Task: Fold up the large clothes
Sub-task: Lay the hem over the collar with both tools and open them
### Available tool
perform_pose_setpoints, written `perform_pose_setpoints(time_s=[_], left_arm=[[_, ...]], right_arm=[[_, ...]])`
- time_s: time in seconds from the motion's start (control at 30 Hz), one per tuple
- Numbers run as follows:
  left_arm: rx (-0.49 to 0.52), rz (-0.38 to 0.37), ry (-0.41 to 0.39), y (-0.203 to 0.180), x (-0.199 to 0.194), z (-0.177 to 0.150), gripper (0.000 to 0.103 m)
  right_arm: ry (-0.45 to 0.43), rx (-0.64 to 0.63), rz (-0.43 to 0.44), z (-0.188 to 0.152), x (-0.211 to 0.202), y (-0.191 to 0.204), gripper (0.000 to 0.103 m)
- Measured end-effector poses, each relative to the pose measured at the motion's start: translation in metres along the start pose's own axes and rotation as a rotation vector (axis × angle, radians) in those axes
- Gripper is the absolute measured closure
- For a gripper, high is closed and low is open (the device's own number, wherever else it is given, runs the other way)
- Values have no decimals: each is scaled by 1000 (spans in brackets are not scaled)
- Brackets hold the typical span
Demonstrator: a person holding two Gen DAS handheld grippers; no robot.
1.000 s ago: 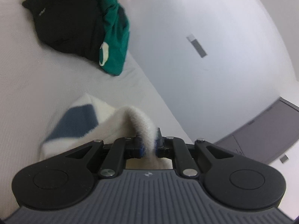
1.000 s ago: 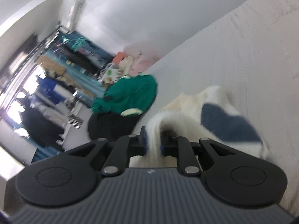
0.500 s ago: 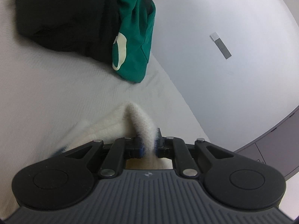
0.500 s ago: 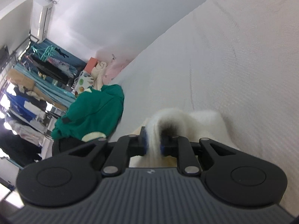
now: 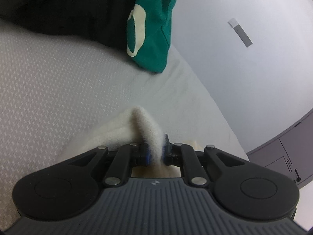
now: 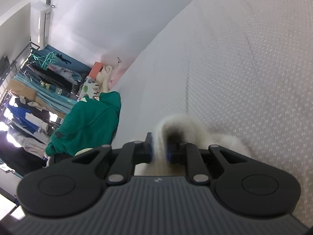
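A fluffy cream-white garment (image 5: 125,129) lies on the white textured bed (image 5: 58,90). My left gripper (image 5: 155,151) is shut on a raised fold of it, near the bed's edge. In the right wrist view the same garment (image 6: 225,139) bunches under my right gripper (image 6: 158,149), which is shut on another fold. Most of the garment is hidden beneath the gripper bodies; its blue patch is out of sight.
A green hoodie (image 5: 154,29) and a black garment (image 5: 64,9) lie piled at the bed's far edge; the hoodie also shows in the right wrist view (image 6: 88,125). A white wall (image 5: 244,68) runs beside the bed. A clothes rack (image 6: 29,90) stands beyond.
Both grippers have carried the cream garment forward toward the green and black pile. The garment's blue patch has dropped out of view beneath the grippers.
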State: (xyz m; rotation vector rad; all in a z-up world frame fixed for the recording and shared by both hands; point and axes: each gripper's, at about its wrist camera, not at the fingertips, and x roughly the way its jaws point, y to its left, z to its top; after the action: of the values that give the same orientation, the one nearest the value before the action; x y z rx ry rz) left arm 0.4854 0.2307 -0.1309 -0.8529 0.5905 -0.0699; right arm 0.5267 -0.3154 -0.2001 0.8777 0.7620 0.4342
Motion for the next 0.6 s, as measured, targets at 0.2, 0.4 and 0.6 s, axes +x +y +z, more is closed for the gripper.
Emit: perform_pose_setpoints(time_s=[0.2,0.4,0.6], left_arm=[[53,9,-3,-11,-13,-3,84],[116,-45,2,-26,-29,2,35],[256,-91,-19,-56,-49,-7,29]], right_arm=[[-5,-65,-15,-6,-9,19,83],[-24,-119,27,-14,-22,44,26],[7,-278,47,-38,-30,80,20]])
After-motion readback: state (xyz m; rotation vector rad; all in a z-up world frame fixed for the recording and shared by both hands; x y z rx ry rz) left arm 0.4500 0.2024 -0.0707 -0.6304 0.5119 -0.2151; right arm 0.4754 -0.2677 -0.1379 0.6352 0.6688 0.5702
